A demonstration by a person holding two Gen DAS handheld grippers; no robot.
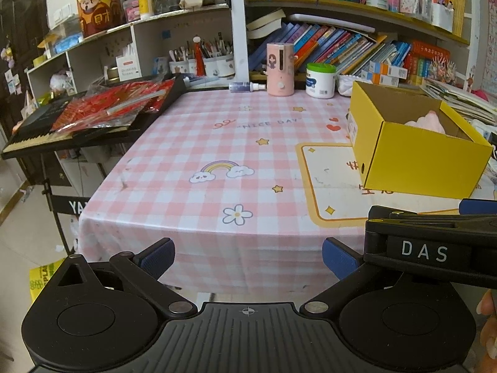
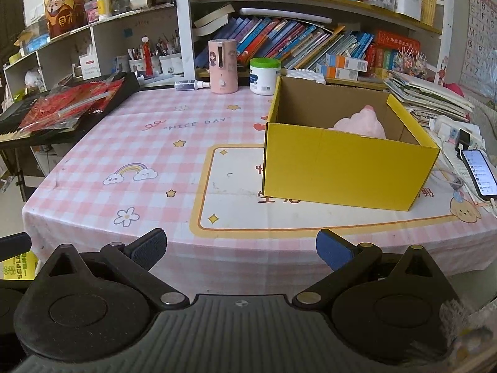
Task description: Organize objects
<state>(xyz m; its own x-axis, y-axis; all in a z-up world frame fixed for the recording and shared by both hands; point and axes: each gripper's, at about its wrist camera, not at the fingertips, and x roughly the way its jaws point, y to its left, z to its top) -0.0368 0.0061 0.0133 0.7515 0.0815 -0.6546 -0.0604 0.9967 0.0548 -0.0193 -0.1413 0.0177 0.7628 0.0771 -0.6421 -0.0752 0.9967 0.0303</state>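
Since a soft pink item (image 2: 362, 124) already lies inside the yellow box (image 2: 348, 168), the tidying looks well advanced, perhaps close to done: nothing loose shows on the open stretch of the checked tablecloth (image 2: 130, 143) in front of it. What remains, if anything, is hard to judge from these views; the pink cylinder (image 2: 222, 66) and the green-lidded white tub (image 2: 265, 76) at the far edge may or may not belong to the job.

The box is open-topped cardboard, bright yellow outside and plain brown inside, standing upright on the right half of the table, partly over a yellow-bordered mat (image 2: 236, 208). The pink item sits low against the far right inner corner, plush-looking, only its top visible above the near wall.

Both tongs hang back at the table's near edge, well apart from the box. The left gripper (image 1: 248, 259) is spread wide and holds nothing; the right gripper (image 2: 240, 250) is likewise spread and empty. A phone (image 2: 480, 174) lies to the box's right.
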